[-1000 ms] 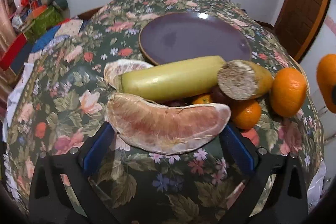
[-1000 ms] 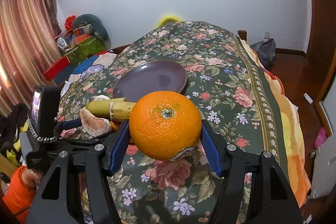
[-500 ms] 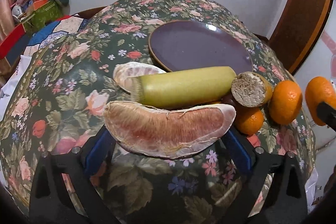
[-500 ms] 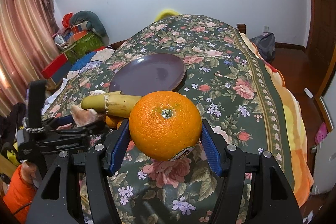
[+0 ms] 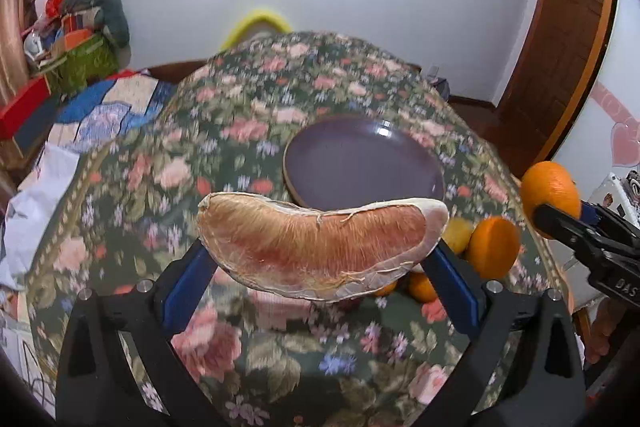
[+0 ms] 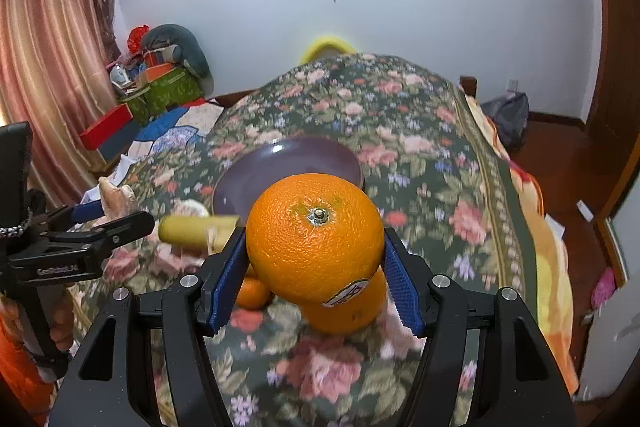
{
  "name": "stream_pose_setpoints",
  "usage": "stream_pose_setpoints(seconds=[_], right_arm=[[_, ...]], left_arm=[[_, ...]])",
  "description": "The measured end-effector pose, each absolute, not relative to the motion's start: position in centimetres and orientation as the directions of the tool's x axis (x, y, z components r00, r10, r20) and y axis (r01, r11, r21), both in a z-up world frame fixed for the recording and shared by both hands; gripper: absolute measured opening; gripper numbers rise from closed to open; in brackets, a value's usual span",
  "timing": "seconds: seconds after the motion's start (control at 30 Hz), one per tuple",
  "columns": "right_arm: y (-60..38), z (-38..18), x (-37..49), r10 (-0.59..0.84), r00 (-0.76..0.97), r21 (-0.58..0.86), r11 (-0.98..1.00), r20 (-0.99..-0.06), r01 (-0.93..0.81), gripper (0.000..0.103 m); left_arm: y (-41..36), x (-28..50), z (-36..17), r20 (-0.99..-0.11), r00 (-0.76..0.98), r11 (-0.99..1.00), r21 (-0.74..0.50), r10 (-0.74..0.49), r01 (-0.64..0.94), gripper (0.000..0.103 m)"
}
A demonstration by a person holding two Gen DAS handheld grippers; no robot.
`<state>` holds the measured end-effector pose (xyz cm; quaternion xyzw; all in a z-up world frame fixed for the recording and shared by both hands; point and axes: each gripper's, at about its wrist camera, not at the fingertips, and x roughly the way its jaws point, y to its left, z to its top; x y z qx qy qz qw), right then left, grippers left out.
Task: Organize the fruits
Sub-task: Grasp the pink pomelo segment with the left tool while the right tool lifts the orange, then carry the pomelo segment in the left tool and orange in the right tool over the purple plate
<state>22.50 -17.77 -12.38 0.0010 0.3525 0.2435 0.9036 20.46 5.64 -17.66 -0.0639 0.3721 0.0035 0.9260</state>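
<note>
Pomelo segment, soft and held only by its tips in the left gripper above the cloth short of the one plate, may tear or sag free. Three small oranges and one banana lie below. Right gripper clamps one big orange, which may roll on landing.

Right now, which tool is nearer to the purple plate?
Hard to tell; perhaps the left. The left tool holds the pomelo segment just before the purple plate; the right tool, gripping the orange, hovers beside it.
</note>
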Motion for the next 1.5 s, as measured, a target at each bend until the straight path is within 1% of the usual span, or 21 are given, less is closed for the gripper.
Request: stream_pose_setpoints(seconds=[0.23, 0.6, 0.8, 1.07, 1.17, 1.3, 1.5], right_arm=[[-16.9, -11.6, 25.4, 0.433, 0.666, 0.145, 0.885, -0.608, -0.443, 0.062], [-15.5, -12.4, 30.4, 0.411, 0.663, 0.113, 0.889, -0.625, -0.444, 0.062], [-14.6, -13.3, 32.4, 0.414, 0.639, 0.093, 0.876, -0.649, -0.473, 0.062], [-13.1, -15.4, 35.0, 0.421, 0.561, 0.085, 0.846, -0.712, -0.527, 0.062], [-12.6, -16.1, 35.6, 0.419, 0.531, 0.078, 0.832, -0.737, -0.549, 0.062], [-12.8, -16.4, 36.3, 0.444, 0.478, 0.114, 0.812, -0.758, -0.573, 0.062], [-12.1, -17.1, 36.8, 0.415, 0.445, 0.074, 0.792, -0.793, -0.606, 0.062]], left_arm=[[5.6, 23.2, -16.2, -0.667, 0.744, 0.992, -0.115, -0.043, -0.045, 0.1], [6.2, 28.9, -15.7, -0.67, 0.741, 0.993, -0.11, -0.043, -0.042, 0.1], [6.3, 31.9, -17.0, -0.704, 0.708, 0.994, -0.101, -0.046, -0.037, 0.1], [6.0, 35.8, -19.2, -0.777, 0.625, 0.996, -0.091, -0.075, 0.006, 0.1], [6.0, 37.3, -20.4, -0.811, 0.58, 0.996, -0.085, -0.074, 0.009, 0.1], [6.2, 39.2, -22.3, -0.864, 0.495, 0.994, -0.105, -0.095, 0.009, 0.1], [6.0, 40.9, -25.3, -0.921, 0.366, 0.991, -0.133, -0.133, 0.024, 0.1]])
